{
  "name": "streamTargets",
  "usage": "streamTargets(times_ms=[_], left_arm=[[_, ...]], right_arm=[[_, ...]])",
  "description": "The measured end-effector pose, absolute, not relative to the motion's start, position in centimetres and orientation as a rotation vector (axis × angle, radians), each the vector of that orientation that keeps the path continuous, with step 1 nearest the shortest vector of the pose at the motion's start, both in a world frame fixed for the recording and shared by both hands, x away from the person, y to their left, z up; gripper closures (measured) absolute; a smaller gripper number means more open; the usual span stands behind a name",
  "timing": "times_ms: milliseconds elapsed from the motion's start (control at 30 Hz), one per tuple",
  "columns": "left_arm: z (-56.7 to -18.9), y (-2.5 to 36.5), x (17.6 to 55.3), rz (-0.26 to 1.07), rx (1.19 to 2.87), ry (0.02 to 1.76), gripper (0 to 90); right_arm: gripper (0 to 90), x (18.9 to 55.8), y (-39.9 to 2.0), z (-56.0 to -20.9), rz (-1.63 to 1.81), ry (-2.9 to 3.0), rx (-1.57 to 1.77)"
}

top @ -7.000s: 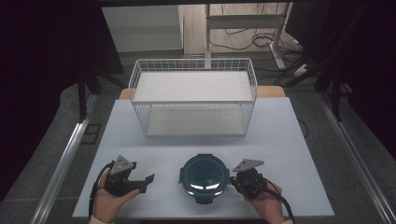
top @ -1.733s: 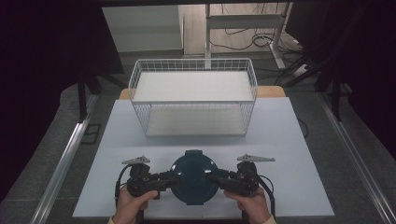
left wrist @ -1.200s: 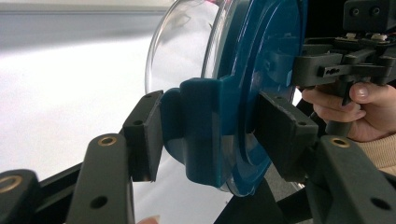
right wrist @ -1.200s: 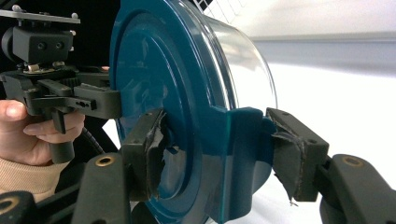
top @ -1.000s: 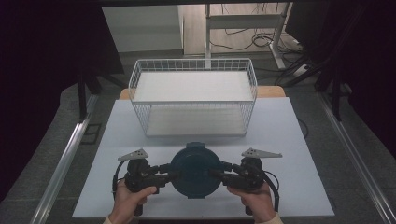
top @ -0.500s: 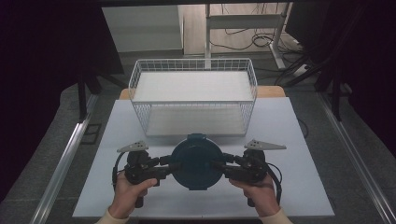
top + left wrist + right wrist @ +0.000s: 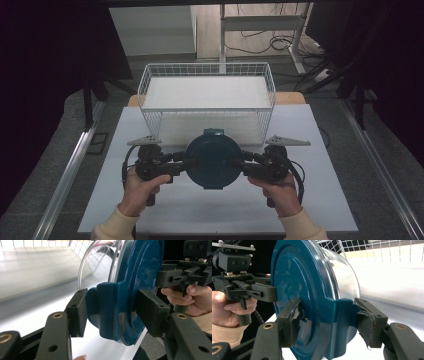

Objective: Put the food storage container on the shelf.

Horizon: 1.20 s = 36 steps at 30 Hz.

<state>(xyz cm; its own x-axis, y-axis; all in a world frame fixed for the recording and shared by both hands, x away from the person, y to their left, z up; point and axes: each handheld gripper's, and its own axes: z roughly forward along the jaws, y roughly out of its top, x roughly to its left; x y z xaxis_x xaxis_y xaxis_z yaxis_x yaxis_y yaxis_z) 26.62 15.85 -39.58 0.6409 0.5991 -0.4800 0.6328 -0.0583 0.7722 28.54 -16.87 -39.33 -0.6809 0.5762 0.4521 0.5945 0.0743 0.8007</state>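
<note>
A round clear container with a dark teal lid (image 7: 212,160) hangs above the table's front half, held between both grippers. My left gripper (image 7: 182,161) is shut on the lid's left latch tab, my right gripper (image 7: 243,164) on the right tab. In the left gripper view my left gripper (image 7: 112,312) has its pads pressed on either side of the teal tab, and the container (image 7: 135,272) stands on edge, lid facing the right gripper (image 7: 180,277). In the right gripper view my right gripper (image 7: 329,320) clamps the opposite tab with worn pads, and the container (image 7: 302,277) has its clear body turned toward the basket.
A white wire basket (image 7: 205,65) with a white liner stands at the back of the white table (image 7: 310,200), just beyond the container. Dark floor and metal rails flank the table on both sides.
Both hands have raised the container off the table and carried it a little toward the basket. Both grips stay the same.
</note>
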Motion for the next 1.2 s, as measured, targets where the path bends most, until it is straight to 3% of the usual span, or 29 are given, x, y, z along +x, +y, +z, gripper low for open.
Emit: streamTargets(times_ms=[1200], left_arm=[[-30.4, 15.9, 31.1, 0.029, 1.721, 0.918, 43.6]], right_arm=[[40.0, 32.2, -16.7, -29.5, -1.811, -2.384, -1.200]])
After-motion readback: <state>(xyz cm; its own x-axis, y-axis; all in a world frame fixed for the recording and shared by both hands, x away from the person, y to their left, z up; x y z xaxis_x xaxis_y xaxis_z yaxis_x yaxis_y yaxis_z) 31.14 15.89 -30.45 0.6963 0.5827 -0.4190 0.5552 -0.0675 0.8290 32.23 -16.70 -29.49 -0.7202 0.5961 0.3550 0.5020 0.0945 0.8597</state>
